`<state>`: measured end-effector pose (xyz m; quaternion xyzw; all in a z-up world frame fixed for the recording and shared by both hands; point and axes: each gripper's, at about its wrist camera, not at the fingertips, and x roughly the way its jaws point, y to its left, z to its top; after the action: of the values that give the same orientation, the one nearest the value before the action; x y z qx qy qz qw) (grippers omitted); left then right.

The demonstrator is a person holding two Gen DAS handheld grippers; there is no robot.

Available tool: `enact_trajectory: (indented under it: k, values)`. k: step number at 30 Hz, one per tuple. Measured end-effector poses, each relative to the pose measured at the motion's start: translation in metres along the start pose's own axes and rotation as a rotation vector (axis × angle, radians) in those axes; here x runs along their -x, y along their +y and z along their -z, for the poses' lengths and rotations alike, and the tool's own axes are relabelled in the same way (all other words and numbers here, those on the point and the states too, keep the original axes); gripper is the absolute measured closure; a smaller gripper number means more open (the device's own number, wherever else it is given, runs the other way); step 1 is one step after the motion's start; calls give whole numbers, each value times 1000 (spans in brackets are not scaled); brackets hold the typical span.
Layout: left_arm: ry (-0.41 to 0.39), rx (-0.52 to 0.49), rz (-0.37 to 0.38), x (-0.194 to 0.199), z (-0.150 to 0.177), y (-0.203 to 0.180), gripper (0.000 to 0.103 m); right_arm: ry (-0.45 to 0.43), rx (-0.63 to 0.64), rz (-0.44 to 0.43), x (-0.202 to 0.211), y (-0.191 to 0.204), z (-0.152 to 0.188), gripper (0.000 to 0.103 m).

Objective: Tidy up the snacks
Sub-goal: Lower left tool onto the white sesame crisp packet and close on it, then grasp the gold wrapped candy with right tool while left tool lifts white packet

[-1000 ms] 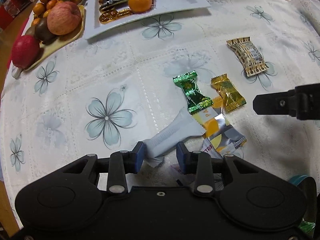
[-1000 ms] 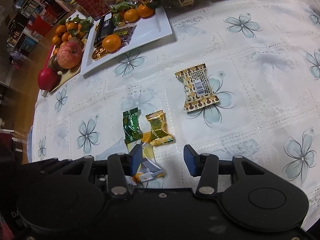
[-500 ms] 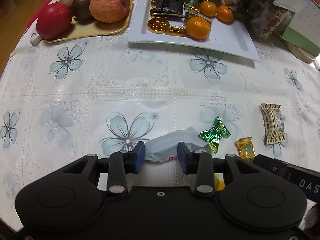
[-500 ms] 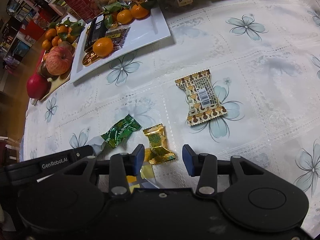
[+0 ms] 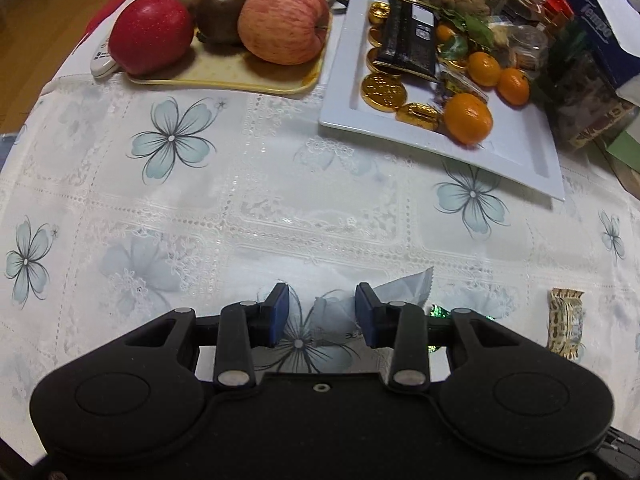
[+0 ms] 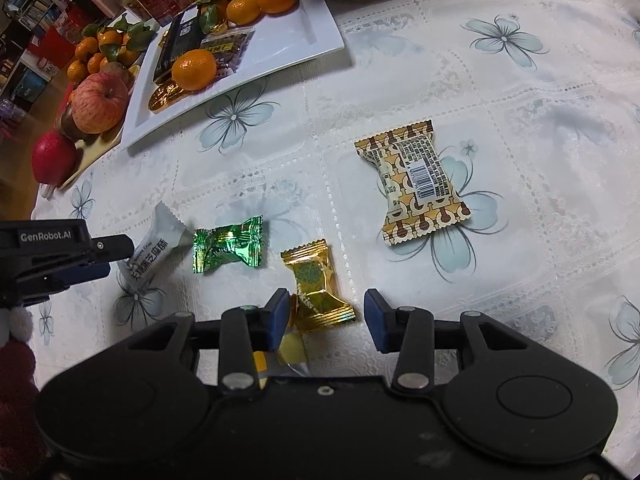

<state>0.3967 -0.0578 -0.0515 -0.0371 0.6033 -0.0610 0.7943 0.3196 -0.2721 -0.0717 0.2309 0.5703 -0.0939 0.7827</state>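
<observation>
Gold candy [image 6: 318, 290] now sits between the closing right tool [image 6: 325, 316].

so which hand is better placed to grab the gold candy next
Right. The right gripper already has the gold candy between its fingers, which have just been closing, while the left gripper sits at the grey-white packet, beyond the green candy.

Home dining table, floral lace-patterned tablecloth [image 5: 320, 208], fruit tray [image 5: 224, 76] and white snack plate [image 5: 520, 148] at its far edge, crowded shelves [image 6: 36, 12] beyond
</observation>
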Motion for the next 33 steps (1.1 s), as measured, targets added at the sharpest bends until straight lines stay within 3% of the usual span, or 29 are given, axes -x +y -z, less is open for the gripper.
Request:
enact_trajectory:
  k: [10, 20, 23, 26, 28, 30, 33]
  values:
    - [-53, 43, -43, 12, -3, 9, 57, -26, 65, 41, -1, 8, 4, 71]
    - [-103, -92, 55, 16, 3, -21, 57, -22, 45, 16, 9, 3, 5, 73]
    - [-106, -60, 22, 10, 1, -23, 57, -26, 48, 11, 12, 2, 8, 73]
    - [-126, 35, -29, 7, -2, -14, 57, -26, 45, 0, 15, 1, 8, 73]
    - [-98, 77, -45, 1, -3, -8, 57, -27, 43, -7, 18, 0, 8, 73]
    - [-59, 83, -79, -5, -1, -5, 57, -27, 42, -15, 20, -2, 7, 72]
    - [-72, 62, -113, -4, 4, -4, 54, -27, 36, -28, 23, -3, 6, 72]
